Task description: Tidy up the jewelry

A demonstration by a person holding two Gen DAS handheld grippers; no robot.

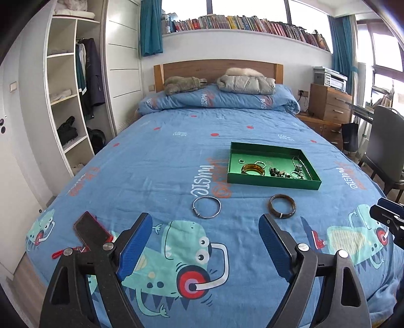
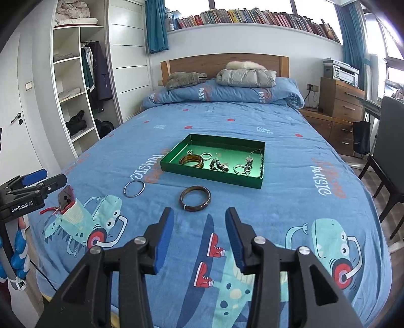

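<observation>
Your right gripper (image 2: 199,214) is wide and empty, left gripper (image 1: 204,224) too. The dark bangle (image 2: 195,201) lies just ahead, probably slippery; pinch its rim, then drop it in the green tray (image 2: 212,176).

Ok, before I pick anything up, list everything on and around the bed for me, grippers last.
Green tray: 1, green, mid-bed, holding jewelry.
Amber bangle: 1, amber, in the tray's left part.
Bead bracelet: 1, dark beads, tray centre.
Small rings and chain: several, silvery, tray's right part; exact count unclear.
Silver bangle: 1, silver, on the sheet in front of the tray.
Dark bangle: 1, dark brown, on the sheet, right of the silver one.
Phone: 1, red case, near the bed's left edge.
Folded jacket: 1, grey, on the duvet at the headboard.
Books: a row, mixed colours, window ledge.
Left gripper: 1, black with blue pads, open above the sheet.
Right gripper: 1, same colours, open, empty.
</observation>
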